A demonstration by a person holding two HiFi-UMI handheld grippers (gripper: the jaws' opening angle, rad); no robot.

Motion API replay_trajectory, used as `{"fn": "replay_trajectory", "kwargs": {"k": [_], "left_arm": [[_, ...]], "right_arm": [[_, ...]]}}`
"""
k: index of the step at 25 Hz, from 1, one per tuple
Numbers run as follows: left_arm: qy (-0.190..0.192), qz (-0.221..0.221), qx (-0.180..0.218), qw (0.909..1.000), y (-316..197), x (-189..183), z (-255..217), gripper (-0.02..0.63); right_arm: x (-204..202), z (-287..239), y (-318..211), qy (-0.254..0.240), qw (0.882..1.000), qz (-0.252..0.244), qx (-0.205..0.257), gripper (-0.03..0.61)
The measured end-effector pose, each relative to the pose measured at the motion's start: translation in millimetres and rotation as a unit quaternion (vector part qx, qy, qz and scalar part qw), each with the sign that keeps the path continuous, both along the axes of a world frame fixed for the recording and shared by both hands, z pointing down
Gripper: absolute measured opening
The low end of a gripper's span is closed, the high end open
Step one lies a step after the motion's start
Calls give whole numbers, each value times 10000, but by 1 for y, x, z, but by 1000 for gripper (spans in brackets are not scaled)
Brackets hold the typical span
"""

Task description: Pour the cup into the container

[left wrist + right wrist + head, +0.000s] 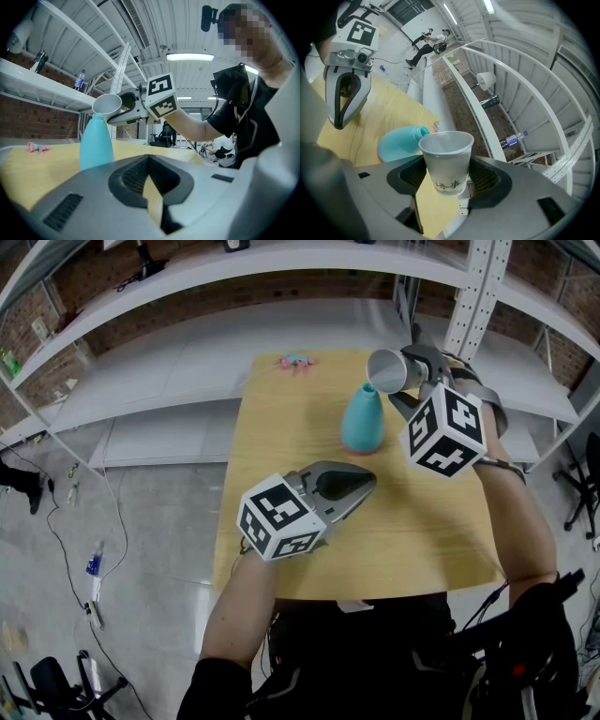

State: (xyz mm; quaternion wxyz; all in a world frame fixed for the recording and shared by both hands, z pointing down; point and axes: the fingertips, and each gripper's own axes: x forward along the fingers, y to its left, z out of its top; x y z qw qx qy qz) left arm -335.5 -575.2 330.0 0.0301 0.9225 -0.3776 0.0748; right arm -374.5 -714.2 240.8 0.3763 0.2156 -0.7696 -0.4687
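A teal narrow-necked container [363,418] stands upright on the far half of the wooden table [281,427]. My right gripper [403,382] is shut on a white paper cup [385,370], which lies tipped on its side with its mouth just above and beside the container's neck. In the right gripper view the cup [446,159] sits between the jaws, with the container [399,144] behind it. What is inside the cup does not show. My left gripper [364,483] hovers low over the table in front of the container [96,143], jaws together and holding nothing.
A small pink and blue object [294,362] lies at the table's far edge. White curved shelves [169,362] run behind and to both sides of the table. Cables and small items lie on the floor [94,568] at the left.
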Motion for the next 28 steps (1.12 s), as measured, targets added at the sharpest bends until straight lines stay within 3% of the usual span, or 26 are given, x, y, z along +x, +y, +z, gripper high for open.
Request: {"fn": "replay_trajectory", "kwargs": {"k": [22, 28], "left_arm": [[3, 1, -10, 10000, 1, 1, -1, 2], [-9, 8, -6, 10000, 0, 0, 0, 2]], "right_arm": [[-1, -2, -2, 121, 9997, 73, 181, 288], [0, 0, -3, -31, 10000, 69, 13, 290]]}}
